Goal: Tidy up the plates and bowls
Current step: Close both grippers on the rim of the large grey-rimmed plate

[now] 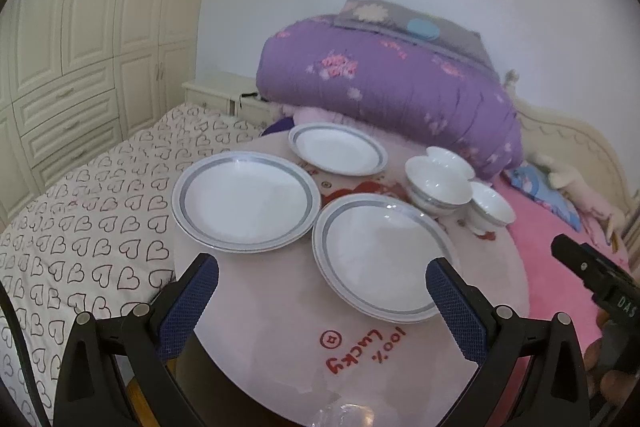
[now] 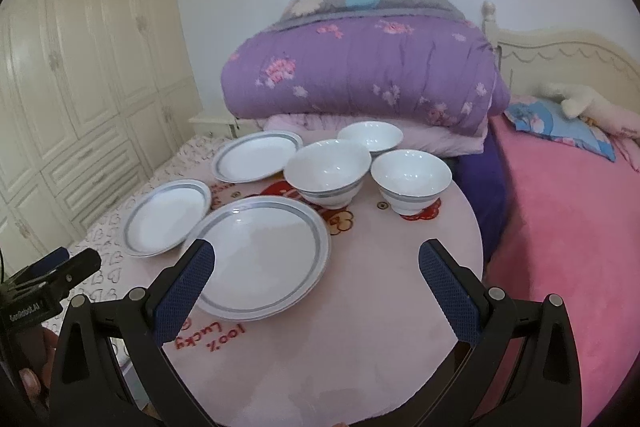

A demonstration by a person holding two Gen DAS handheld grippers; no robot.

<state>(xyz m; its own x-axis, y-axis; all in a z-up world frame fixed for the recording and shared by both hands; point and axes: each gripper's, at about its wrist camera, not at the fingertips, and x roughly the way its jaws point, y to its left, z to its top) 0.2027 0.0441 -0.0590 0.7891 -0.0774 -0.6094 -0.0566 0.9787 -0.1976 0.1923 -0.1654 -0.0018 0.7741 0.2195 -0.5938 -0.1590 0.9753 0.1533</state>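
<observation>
Nothing is stacked yet: three plates and three bowls lie spread singly over the round pink bench [image 2: 400, 267], which looks like a starting layout with each piece free to be lifted. From the right wrist view, going left to right, the left plate [image 2: 166, 217] sits at about 9 o'clock on the bench, by its edge next to the heart-print bedsheet [image 1: 80, 227]; the far plate [image 2: 256, 155] is at 11 o'clock; the near plate [image 2: 260, 255] lies toward 7 o'clock, closest to both tools and probably the easiest base for a plate stack. Right of these the bowls cluster from 12 to 2 o'clock: the big bowl [image 2: 328, 171], the far bowl [image 2: 370, 135] just behind it, and the right bowl [image 2: 410, 179], all upright and close enough to nest in short moves. The left gripper [image 1: 322, 285] hovers over the bench's near edge with its blue-padded fingers [image 1: 188, 307] released wide and empty, the near plate's rim showing between them. The right gripper [image 2: 314, 271] is likewise spread and holds nothing, poised between that plate and the bare right side of the bench. A folded purple quilt [image 2: 360, 79] bulks on the bed behind, so lifts near the far rim have little room.
</observation>
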